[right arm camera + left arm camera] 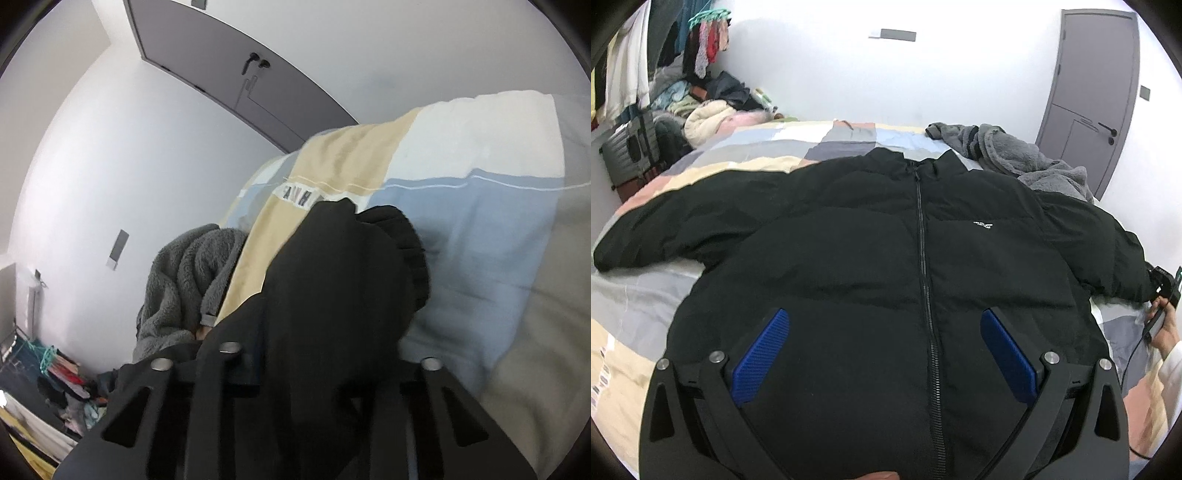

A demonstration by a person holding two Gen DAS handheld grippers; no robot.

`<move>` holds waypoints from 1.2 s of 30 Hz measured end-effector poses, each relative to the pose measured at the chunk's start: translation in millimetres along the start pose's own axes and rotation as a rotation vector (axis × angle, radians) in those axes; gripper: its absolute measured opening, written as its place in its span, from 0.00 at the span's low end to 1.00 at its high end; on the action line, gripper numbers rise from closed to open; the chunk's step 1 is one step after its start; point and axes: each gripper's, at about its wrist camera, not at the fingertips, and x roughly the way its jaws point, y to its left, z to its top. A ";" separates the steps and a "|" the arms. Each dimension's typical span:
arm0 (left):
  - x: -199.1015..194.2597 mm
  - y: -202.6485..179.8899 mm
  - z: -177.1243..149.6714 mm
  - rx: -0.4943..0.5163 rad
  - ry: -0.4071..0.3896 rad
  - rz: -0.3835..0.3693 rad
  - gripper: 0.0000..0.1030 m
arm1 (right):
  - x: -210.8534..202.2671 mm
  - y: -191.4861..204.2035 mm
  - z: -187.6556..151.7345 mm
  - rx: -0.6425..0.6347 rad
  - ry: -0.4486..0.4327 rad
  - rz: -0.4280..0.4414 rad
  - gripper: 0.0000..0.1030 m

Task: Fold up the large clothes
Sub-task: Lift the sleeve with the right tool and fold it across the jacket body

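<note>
A black zipped puffer jacket (pixel 871 236) lies face up on the bed, sleeves spread to both sides. My left gripper (pixel 884 325) is open above its lower front, blue pads (pixel 762 354) apart, holding nothing. My right gripper (pixel 1163 291) shows at the right sleeve's cuff in the left wrist view. In the right wrist view the jacket's black sleeve with its ribbed cuff (pixel 351 280) lies between and over the fingers of my right gripper (pixel 332 332); the fingertips are hidden under the cloth.
The bed has a patchwork cover (pixel 798 144) of beige, blue and grey, also seen in the right wrist view (pixel 461 229). A grey fleece garment (pixel 1027 158) lies at the far right corner of the bed. A clothes pile (pixel 705 107) and suitcase (pixel 631 151) stand left. A grey door (pixel 1097 92) is beyond.
</note>
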 end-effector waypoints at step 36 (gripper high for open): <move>-67.6 72.5 -0.3 0.115 -0.143 -0.022 1.00 | -216.4 473.5 -99.8 -0.762 -0.243 0.167 0.05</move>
